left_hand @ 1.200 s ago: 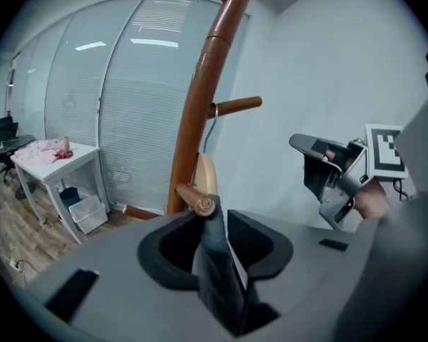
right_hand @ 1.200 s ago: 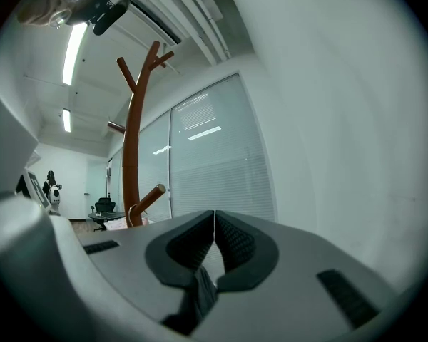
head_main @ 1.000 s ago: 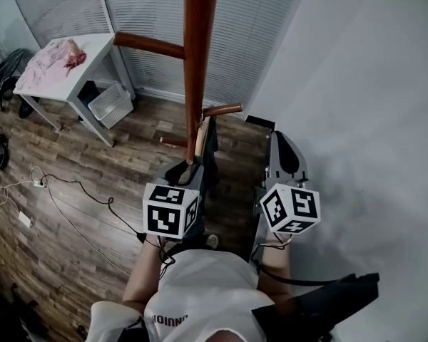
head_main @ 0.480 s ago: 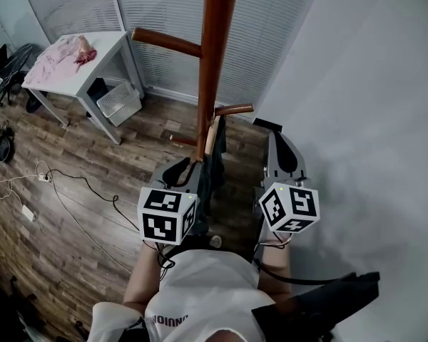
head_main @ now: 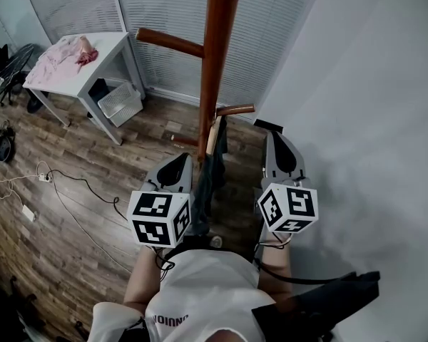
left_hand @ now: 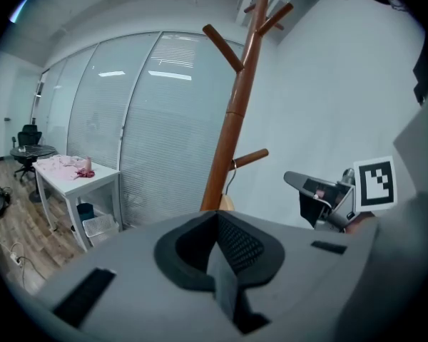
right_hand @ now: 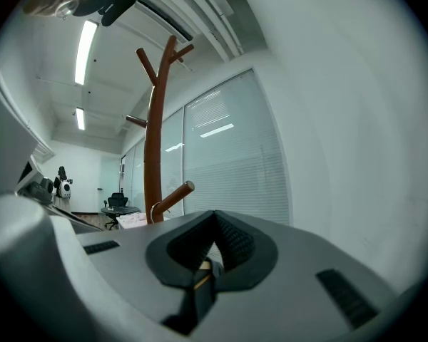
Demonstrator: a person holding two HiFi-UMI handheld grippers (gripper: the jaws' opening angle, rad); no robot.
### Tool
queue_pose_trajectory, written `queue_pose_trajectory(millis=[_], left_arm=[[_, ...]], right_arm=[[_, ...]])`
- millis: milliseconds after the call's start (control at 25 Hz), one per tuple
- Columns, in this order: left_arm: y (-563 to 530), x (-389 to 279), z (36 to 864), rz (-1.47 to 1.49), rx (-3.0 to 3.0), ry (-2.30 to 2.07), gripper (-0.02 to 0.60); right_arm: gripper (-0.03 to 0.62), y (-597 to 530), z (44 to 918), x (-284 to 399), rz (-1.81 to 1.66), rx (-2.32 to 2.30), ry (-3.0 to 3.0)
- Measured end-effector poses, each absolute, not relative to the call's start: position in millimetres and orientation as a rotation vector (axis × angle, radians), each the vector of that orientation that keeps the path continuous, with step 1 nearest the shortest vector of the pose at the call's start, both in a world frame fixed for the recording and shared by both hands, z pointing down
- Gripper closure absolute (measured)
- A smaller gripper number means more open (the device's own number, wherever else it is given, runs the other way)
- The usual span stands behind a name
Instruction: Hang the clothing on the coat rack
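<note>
Pink cloth (head_main: pixel 60 54) lies crumpled on the white surface (head_main: pixel 108 45) at far left, well apart from the coat rack (head_main: pixel 214 63). The left hand-held gripper (head_main: pixel 180 164) points forward, jaws pressed together on nothing, beside a dark garment (head_main: pixel 210 175) hanging limp from a wooden hanger (head_main: pixel 213 135) on a low peg; soft and light, it is best taken by the hanger, I'd judge. The right hand-held gripper (head_main: pixel 277 144), likewise closed and empty, points forward.

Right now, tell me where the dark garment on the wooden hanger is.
In the head view the dark garment hangs at centre from the brown wooden coat rack's short lower peg, between the left tongs and the right tongs.
</note>
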State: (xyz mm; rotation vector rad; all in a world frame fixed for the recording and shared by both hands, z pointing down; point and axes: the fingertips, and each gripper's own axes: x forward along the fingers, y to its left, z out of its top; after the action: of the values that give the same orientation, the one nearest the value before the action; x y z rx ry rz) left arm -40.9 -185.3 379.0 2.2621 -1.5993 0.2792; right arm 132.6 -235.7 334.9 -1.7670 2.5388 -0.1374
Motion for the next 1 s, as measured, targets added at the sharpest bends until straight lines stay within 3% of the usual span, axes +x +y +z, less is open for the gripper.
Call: queue_pose_trajectory(millis=[1000], left_arm=[[-197.1,-43.9,369.7,0.263,2.263,-1.627,0.568]], right_arm=[[0.575,-239.0,318.4,129.9,0.014,-1.769,2.590]])
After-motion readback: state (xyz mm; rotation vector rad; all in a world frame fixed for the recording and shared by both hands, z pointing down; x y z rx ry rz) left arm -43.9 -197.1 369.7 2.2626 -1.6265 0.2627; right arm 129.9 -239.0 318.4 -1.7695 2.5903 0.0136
